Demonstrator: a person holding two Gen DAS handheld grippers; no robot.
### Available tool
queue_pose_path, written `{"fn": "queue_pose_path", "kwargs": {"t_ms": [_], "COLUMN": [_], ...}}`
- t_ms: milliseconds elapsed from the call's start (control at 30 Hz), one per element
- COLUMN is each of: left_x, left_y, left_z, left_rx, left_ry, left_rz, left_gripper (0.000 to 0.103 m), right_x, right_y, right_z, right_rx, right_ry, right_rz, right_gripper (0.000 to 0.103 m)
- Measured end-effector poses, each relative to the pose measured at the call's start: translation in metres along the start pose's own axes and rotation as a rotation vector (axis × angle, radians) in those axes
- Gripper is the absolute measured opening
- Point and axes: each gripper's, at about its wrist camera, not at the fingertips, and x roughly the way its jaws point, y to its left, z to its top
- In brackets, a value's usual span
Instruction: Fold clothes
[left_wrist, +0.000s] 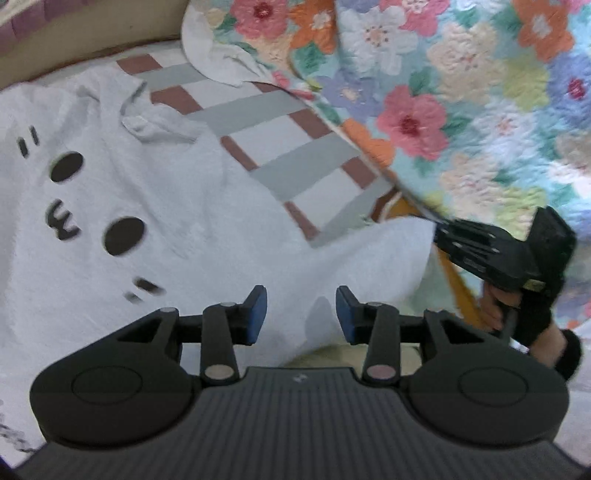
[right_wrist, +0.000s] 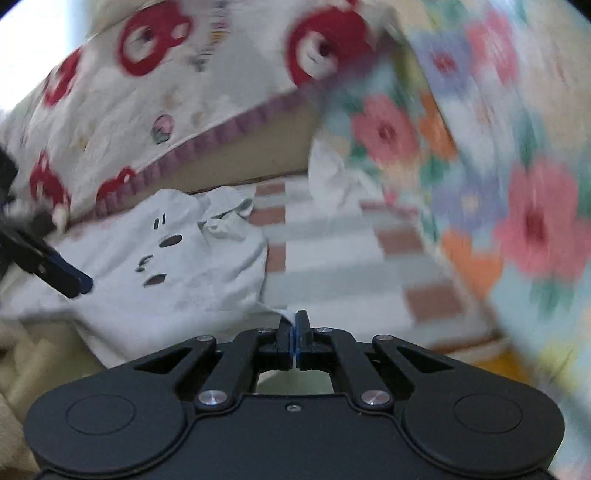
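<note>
Left gripper (left_wrist: 301, 314) parted, empty, over white shirt (left_wrist: 129, 221). Right gripper (right_wrist: 295, 332) pinches its hem. Floral quilt (left_wrist: 461, 92) crowds right edge.

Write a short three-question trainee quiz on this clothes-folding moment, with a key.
1. True or false: the left gripper is clamped on the white garment.
2. Which gripper pinches the garment's corner? A) left B) right C) neither
3. Fill in: the garment lies on a ____ sheet, beside the floral quilt.

Key:
1. False; its jaws stand apart above the cloth.
2. B; the right gripper is shut on a corner.
3. Checked.
</note>
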Motion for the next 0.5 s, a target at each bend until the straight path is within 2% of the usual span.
{"fn": "queue_pose_path", "kwargs": {"t_ms": [100, 167, 233, 300, 367, 433, 500], "left_x": [-0.009, -0.001, 0.019, 0.047, 0.068, 0.081, 0.082], "left_y": [0.006, 0.016, 0.021, 0.017, 0.010, 0.003, 0.003], "left_z": [0.014, 0.022, 0.023, 0.017, 0.004, -0.006, -0.006], "left_rx": [-0.004, -0.051, -0.070, -0.042, -0.002, 0.040, 0.037], "left_ry": [-0.077, -0.066, 0.008, 0.129, 0.239, 0.297, 0.305], "left_rz": [0.032, 0.038, 0.054, 0.039, 0.024, 0.047, 0.055], "left_gripper": [0.047, 0.047, 0.047, 0.047, 0.047, 0.047, 0.047], "right_x": [-0.008, -0.013, -0.020, -0.030, -0.043, -0.040, -0.028], "right_y": [-0.001, -0.005, -0.014, -0.024, -0.027, -0.018, -0.014], "right_z": [0.000, 0.005, 0.009, 0.007, 0.000, -0.008, -0.023], "right_rx": [-0.007, 0.023, 0.102, 0.223, 0.287, 0.240, 0.182], "right_ry": [-0.019, -0.034, -0.056, -0.091, -0.123, -0.063, 0.034], "right_rz": [0.018, 0.062, 0.132, 0.209, 0.282, 0.219, 0.126], "right_gripper": [0.002, 0.002, 0.002, 0.002, 0.002, 0.002, 0.001]}}
